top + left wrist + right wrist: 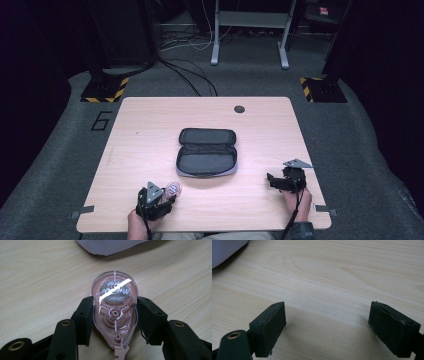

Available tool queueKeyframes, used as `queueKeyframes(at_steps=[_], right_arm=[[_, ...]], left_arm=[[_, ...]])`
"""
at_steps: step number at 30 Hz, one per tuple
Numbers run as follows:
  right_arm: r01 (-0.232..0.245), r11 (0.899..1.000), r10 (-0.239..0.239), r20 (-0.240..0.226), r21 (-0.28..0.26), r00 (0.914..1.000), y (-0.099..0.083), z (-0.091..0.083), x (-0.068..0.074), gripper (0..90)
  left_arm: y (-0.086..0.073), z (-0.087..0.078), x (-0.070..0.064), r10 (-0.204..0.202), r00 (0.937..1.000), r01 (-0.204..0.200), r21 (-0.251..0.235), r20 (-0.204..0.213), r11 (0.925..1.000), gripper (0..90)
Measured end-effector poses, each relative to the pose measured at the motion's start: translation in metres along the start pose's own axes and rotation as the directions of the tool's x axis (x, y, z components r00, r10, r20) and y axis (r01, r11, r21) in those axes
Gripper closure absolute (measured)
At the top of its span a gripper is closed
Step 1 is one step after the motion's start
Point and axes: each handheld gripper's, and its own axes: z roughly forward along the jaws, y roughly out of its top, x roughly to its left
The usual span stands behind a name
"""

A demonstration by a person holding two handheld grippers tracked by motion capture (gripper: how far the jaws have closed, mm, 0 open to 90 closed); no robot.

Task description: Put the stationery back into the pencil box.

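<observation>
Between the left gripper [113,322] jaws sits the pink tape dispenser [114,307] — clamped on both sides — while the right gripper [327,327] gapes wide.

The pink correction tape dispenser [114,312], seen upside down in the left gripper view, carries white script lettering on its clear round cover that looks like "Mono" plus another word too glare-struck to read, with a small boxed label beneath it too fine to make out. On the grey floor left of the table [150,150], a large black "6" [101,121] is marked
</observation>
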Motion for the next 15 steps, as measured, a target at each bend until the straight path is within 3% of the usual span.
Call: queueKeyframes(at_steps=[7,9,15], right_arm=[[-0.002,1.0,0.002,-0.003,-0.001,1.0,0.0,-0.0002,-0.0002,14.1],[-0.001,1.0,0.001,-0.003,-0.001,1.0,0.0,-0.0002,-0.0002,14.1],[-0.002,1.0,0.002,-0.003,0.0,1.0,0.0,-0.0002,-0.0002,14.1]], left_arm=[[0.0001,-0.002,-0.0006,0.032,0.9995,-0.032,-0.003,0.0,0.9995,50.0],[-0.001,-0.0024,-0.0004,0.013,0.9999,-0.013,-0.026,0.007,0.9996,50.0],[-0.0013,-0.0053,0.004,0.006,0.9996,-0.005,-0.04,0.027,0.9992,50.1]])
